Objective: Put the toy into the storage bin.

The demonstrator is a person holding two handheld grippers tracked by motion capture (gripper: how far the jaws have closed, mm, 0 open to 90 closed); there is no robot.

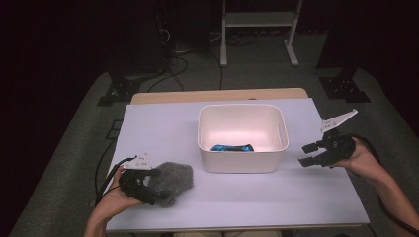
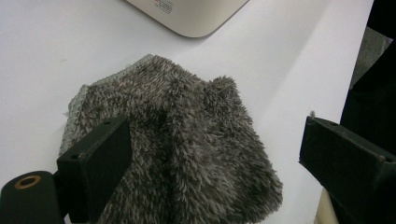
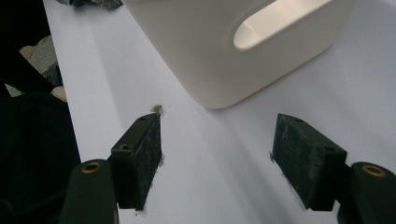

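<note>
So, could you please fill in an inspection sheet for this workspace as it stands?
Surface: white table top, flat.
Job's things: grey fluffy cloth lying beside white plastic tub; blue-black item inside the tub.
Clutter: nothing seen.
Grippers: left gripper open, jaws astride the cloth; right gripper open, nothing between the jaws, right of the tub.
Cables: black cable at the left gripper.
Surroundings: dark room, white frame behind.
</note>
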